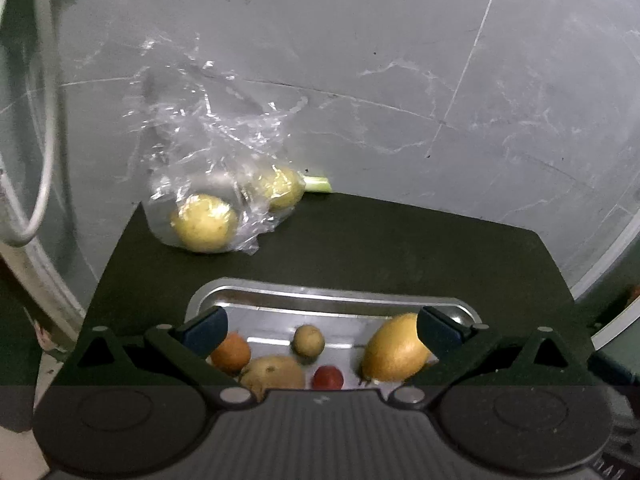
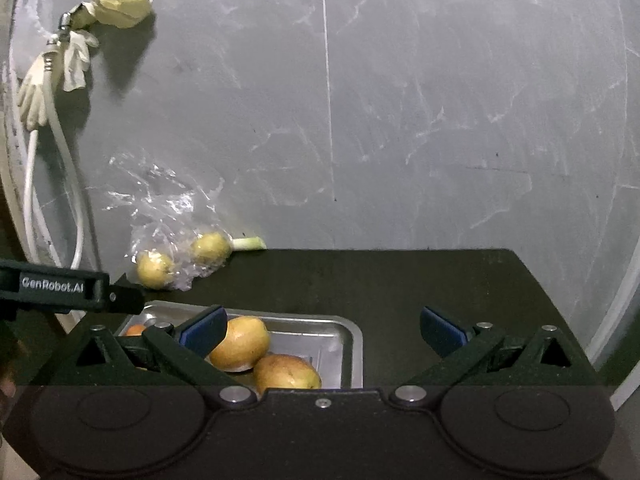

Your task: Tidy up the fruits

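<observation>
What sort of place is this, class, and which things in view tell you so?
Probably a home kitchen or utility corner. Fruit lies in a metal tray on a dark table against a grey marbled wall, where rubber gloves and a white hose hang.

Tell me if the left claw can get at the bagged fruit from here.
Probably yes. The left claw is open and empty over the tray, and the dark mat between it and the bag is bare.
</observation>
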`<state>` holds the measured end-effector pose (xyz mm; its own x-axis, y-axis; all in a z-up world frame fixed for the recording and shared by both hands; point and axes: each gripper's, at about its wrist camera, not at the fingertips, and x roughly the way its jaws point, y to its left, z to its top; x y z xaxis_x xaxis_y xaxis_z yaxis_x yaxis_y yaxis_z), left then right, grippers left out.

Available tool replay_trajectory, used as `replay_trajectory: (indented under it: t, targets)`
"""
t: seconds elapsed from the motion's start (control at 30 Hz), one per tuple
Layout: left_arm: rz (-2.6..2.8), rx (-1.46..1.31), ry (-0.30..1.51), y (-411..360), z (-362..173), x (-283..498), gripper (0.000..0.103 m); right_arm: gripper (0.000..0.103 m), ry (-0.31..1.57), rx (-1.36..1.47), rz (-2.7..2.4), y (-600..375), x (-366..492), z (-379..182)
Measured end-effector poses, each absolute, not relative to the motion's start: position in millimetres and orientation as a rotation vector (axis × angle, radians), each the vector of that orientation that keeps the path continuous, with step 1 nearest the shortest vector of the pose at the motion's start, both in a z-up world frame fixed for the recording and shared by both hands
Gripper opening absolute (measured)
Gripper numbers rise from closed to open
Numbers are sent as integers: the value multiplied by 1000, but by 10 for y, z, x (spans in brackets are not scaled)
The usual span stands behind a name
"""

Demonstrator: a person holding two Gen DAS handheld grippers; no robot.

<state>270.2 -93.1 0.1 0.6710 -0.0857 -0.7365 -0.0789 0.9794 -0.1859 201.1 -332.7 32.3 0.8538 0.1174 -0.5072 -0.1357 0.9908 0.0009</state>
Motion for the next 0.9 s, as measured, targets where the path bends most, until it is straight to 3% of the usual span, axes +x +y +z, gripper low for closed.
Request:
replay_trajectory:
  t: [0.9]
  targets:
    - [162,-156,641,-1346,248,1643,102,102,542,-26,248,-3583,1640,377]
